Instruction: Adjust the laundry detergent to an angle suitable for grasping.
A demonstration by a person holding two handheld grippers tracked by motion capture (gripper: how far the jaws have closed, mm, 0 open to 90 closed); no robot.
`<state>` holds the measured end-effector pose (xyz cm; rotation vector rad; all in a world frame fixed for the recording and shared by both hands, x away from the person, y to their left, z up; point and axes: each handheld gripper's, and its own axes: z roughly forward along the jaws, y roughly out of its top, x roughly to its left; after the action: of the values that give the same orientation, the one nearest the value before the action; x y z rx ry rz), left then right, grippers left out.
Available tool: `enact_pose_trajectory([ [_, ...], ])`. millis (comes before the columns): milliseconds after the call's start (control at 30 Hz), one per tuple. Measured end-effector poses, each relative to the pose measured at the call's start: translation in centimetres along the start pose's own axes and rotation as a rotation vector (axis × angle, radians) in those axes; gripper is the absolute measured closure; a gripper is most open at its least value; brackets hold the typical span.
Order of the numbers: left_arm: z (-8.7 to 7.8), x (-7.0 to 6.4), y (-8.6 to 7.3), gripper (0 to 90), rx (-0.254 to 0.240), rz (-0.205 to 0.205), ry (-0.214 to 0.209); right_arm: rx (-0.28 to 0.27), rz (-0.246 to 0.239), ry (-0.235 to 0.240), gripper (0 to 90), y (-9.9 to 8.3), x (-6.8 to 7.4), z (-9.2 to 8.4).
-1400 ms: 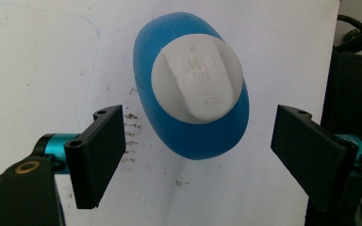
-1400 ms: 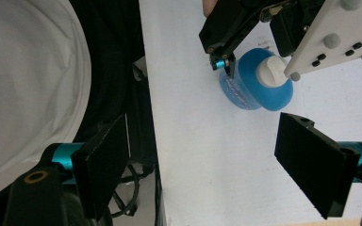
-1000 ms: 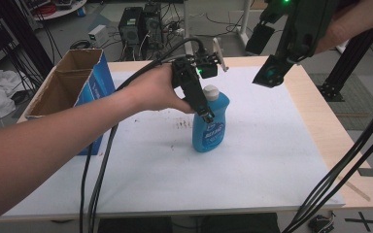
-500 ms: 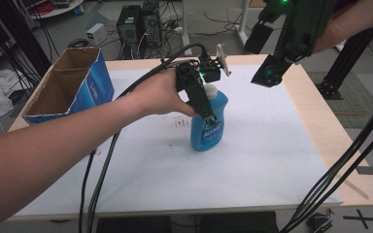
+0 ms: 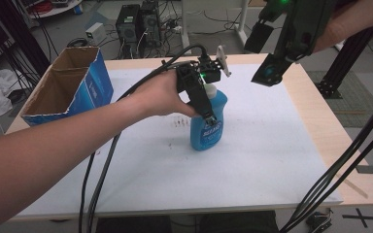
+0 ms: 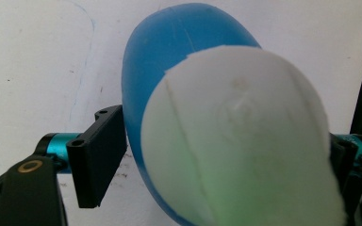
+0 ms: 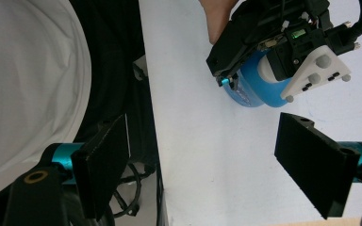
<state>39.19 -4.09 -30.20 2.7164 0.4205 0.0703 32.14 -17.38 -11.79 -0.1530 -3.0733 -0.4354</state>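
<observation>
A blue dish soap bottle [image 5: 206, 133] with a white cap stands upright on the white table [image 5: 272, 160]. My left gripper [image 5: 209, 114] reaches down over it from above, one jaw on each side of its body. In the left gripper view the cap [image 6: 245, 150] looms close. The left pad [image 6: 99, 155] touches the blue side [image 6: 169, 47], and the cap mostly hides the other jaw. These jaws have just been closing on the bottle. My right gripper [image 5: 264, 56] hangs open in the air at the back right, nothing between its jaws [image 7: 200, 136]. It looks down on the left gripper [image 7: 273, 42] and the bottle [image 7: 250, 89].
An open blue cardboard box [image 5: 68, 87] stands at the table's back left. Black cables [image 5: 97, 184] trail from the left gripper over the front edge, and others hang at the right [image 5: 349, 165]. The table's edge [image 7: 151, 117] borders dark floor and gear.
The left gripper stays over the bottle and its jaws have drawn in slightly against it. The right gripper has not moved.
</observation>
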Motion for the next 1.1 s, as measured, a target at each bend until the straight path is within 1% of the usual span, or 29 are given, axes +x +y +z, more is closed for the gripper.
enact_pose_trajectory([
  [33,0.02,-0.04,-0.01,19.6,-0.003,-0.006,0.000,0.000,0.001,0.000,17.8,-0.01,0.00,0.00],
  [100,0.00,-0.04,-0.01,21.2,-0.004,-0.009,-0.003,0.000,0.002,0.000,17.8,-0.03,0.00,0.00],
  [200,-0.01,-0.04,-0.02,21.2,-0.003,-0.013,-0.003,0.000,0.001,0.001,17.8,-0.05,0.02,0.01],
  [233,-0.08,0.01,-0.03,22.4,-0.002,-0.007,-0.009,0.001,0.000,0.002,17.8,-0.05,0.03,0.00],
  [400,-0.01,-0.08,-0.02,24.2,-0.005,-0.018,-0.015,0.001,0.001,0.001,17.8,-0.10,0.07,-0.02],
  [567,-0.02,-0.12,-0.02,26.4,-0.009,-0.021,-0.018,-0.001,0.002,-0.002,17.8,-0.15,0.11,-0.04],
  [700,-0.05,-0.04,-0.04,28.0,-0.001,-0.017,-0.025,-0.001,0.006,-0.002,17.8,-0.15,0.14,-0.02],
  [833,-0.04,0.02,-0.14,29.2,-0.009,-0.038,-0.026,-0.001,0.003,-0.001,17.8,-0.19,0.10,-0.02],
  [1100,0.00,0.11,-0.11,33.0,-0.010,-0.049,-0.027,0.000,0.004,0.001,17.8,-0.19,-0.01,0.09],
])
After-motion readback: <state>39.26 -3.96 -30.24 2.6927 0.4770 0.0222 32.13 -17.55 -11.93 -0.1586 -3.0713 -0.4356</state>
